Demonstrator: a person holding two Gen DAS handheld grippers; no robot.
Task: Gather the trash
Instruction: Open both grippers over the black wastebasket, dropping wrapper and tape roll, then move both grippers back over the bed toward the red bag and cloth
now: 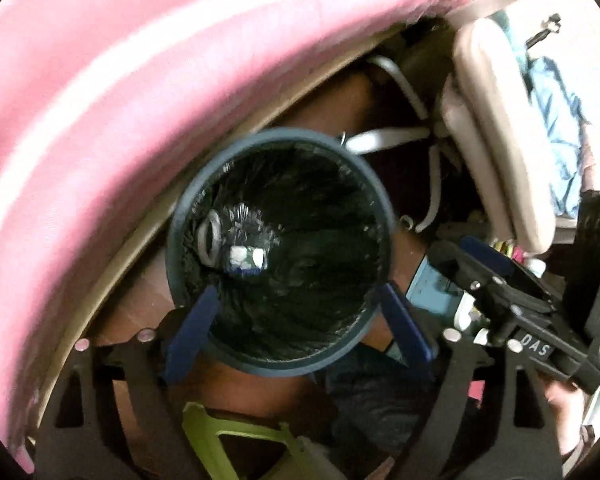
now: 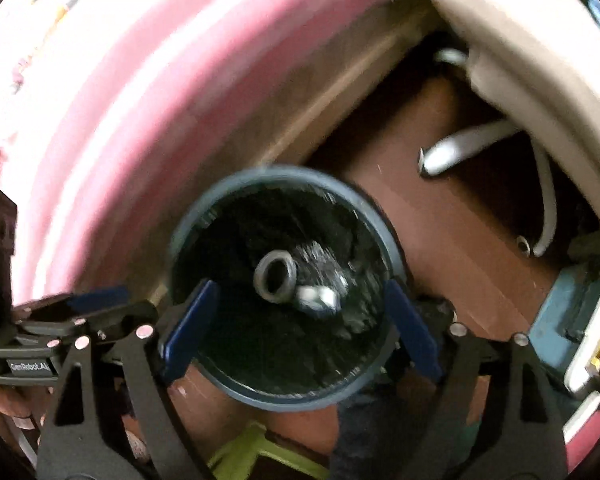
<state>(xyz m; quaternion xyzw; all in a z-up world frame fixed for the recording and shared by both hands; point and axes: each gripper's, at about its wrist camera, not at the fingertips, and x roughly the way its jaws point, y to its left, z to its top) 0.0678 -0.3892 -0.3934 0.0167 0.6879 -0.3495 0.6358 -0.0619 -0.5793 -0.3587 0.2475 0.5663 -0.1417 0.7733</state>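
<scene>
A round dark bin [image 1: 374, 200] with a black liner stands on the brown floor beside the pink bed; it also shows in the right wrist view [image 2: 394, 252]. Inside lie a grey tape ring [image 1: 209, 240] [image 2: 276, 276] and a small white and blue crumpled wrapper [image 1: 246, 260] [image 2: 318, 298]. My left gripper [image 1: 298, 326] is open and empty, its blue fingers spread over the bin's near rim. My right gripper [image 2: 302, 326] is open and empty, also over the bin mouth. The right gripper shows at the right of the left wrist view [image 1: 500, 280], and the left gripper at the left of the right wrist view [image 2: 96, 300].
A pink bed cover [image 1: 120, 100] [image 2: 140, 100] curves along the left. A beige chair [image 1: 496, 152] [image 2: 540, 60] with white legs stands at the right. A green stool [image 1: 236, 440] [image 2: 240, 456] is below the grippers. A light blue box [image 2: 560, 312] sits at the right.
</scene>
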